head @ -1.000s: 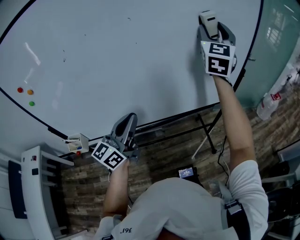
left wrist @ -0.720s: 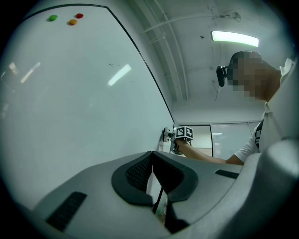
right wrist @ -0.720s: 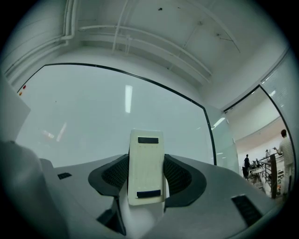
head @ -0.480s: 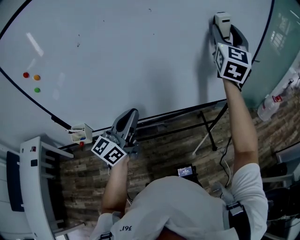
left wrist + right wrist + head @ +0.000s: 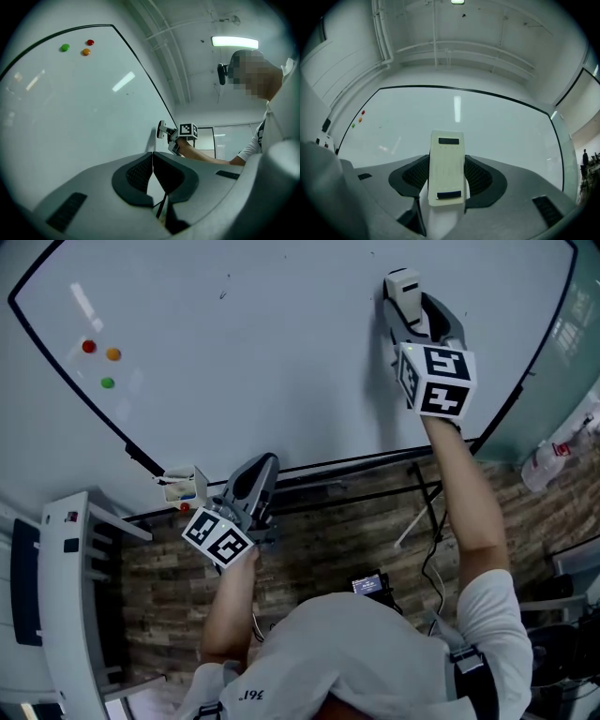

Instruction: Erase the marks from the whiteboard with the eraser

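- Three small round magnets [image 5: 112,354], red, orange and green, sit close to the left edge of the whiteboard [image 5: 281,381].
- A few faint dark flecks [image 5: 225,293] show high on the whiteboard, left of its middle. The rest of its surface looks bare apart from light glare.
- A small white holder [image 5: 183,486] hangs at the whiteboard's lower edge. I cannot tell what is in it.
- The left claw [image 5: 262,467] hangs just below the whiteboard's lower edge, off the writing surface. Its jaws are brought together tip to tip with nothing between them, and it takes no part in the work.
- The right claw [image 5: 424,317] is raised to the right part of the whiteboard. Its jaws are clamped on the two long sides of the eraser [image 5: 403,285], which appears to lie against the surface.
- The step in hand looks like wiping. The area around the eraser already seems clean, so the next move calls for sweeping leftward across the whiteboard to the flecks, with the eraser kept flat, pressed on and firmly gripped.
- The eraser is a pale cream oblong block with rounded corners. Its back carries two narrow dark bars, one near each end. It sticks out past the jaw tips, and its wiping face, turned to the whiteboard, is hidden.
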`<state>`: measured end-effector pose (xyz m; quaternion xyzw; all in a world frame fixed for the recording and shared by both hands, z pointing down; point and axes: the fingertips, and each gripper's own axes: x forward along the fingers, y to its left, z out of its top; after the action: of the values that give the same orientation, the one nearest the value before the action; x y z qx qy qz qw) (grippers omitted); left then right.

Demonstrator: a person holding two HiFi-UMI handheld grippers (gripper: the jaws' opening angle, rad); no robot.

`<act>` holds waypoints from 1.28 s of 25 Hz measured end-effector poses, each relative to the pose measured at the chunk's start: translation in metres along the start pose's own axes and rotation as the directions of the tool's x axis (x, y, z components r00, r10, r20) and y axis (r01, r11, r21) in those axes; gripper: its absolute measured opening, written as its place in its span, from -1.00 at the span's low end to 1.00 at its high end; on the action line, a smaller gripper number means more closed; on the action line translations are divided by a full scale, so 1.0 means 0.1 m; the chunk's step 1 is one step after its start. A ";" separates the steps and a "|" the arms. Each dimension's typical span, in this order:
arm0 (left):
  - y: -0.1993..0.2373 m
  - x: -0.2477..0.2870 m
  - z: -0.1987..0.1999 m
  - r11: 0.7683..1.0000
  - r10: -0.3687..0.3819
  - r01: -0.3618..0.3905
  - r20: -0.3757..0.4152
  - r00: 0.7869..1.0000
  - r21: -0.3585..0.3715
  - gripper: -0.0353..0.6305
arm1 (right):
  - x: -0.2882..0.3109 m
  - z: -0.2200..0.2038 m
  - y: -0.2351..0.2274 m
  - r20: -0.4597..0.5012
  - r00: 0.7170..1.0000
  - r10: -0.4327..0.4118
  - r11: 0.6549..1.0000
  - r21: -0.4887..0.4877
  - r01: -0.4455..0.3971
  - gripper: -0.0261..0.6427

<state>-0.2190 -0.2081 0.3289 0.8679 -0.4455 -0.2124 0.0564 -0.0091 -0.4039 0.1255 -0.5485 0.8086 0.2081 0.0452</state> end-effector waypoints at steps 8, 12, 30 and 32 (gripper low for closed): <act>0.29 -0.52 0.28 1.000 0.025 -0.026 0.020 0.999 0.016 -0.88 | 0.16 0.21 1.16 -0.007 0.996 0.086 0.996 -0.022 -0.086 -0.17; 0.36 -0.69 0.38 0.999 0.036 -0.037 0.034 0.999 0.024 -0.88 | 0.24 0.41 1.59 0.006 0.993 0.118 0.992 -0.050 -0.117 -0.17; 0.62 -1.09 0.59 0.995 0.087 -0.090 0.074 0.993 0.037 -0.88 | 0.54 1.12 2.79 0.043 0.995 0.086 0.927 -0.370 -0.064 -0.17; 0.63 -1.10 0.59 0.995 0.088 -0.091 0.076 0.993 0.036 -0.87 | 0.62 1.12 2.87 0.040 0.997 0.064 0.892 -0.451 -0.039 -0.17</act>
<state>-0.3477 -0.1526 0.3291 0.8395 -0.4900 -0.2328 0.0320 -0.3111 -0.3248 0.0871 -0.5166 0.7513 0.4052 -0.0665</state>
